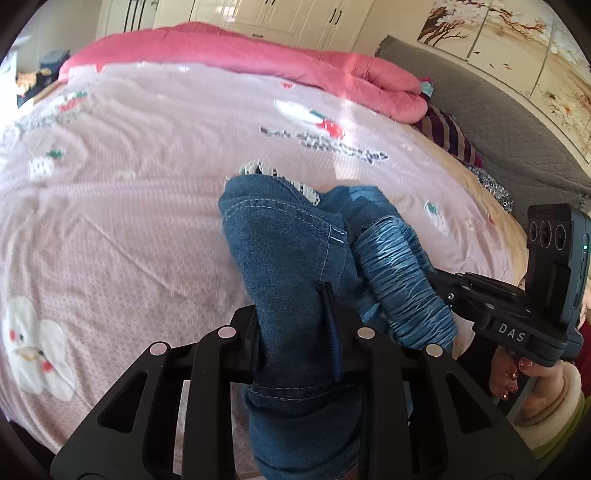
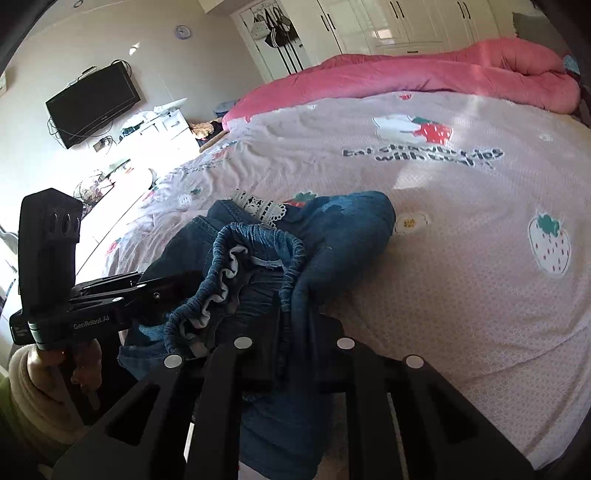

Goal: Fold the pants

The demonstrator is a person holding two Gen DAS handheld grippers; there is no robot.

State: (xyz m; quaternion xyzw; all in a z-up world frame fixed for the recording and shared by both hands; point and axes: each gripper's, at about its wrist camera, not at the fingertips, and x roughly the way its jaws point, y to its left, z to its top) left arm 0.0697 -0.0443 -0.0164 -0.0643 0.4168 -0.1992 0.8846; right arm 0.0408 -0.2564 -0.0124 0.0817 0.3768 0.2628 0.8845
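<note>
Small blue denim pants (image 1: 284,243) with white lace trim (image 1: 258,170) lie bunched at the near edge of a pink strawberry-print bedsheet (image 1: 129,192). My left gripper (image 1: 295,314) is shut on a fold of the denim. My right gripper (image 2: 291,325) is shut on the denim beside the gathered elastic waistband (image 2: 255,236). The waistband also shows in the left wrist view (image 1: 402,280), where the right gripper (image 1: 443,284) reaches in from the right. In the right wrist view the left gripper (image 2: 162,288) reaches in from the left. The two grippers are close together.
A rolled pink quilt (image 1: 258,55) lies along the far side of the bed. A grey padded headboard (image 1: 498,122) and striped pillow (image 1: 447,136) are at the right. A wall TV (image 2: 92,103), a cluttered desk (image 2: 155,125) and white wardrobes (image 2: 388,22) surround the bed.
</note>
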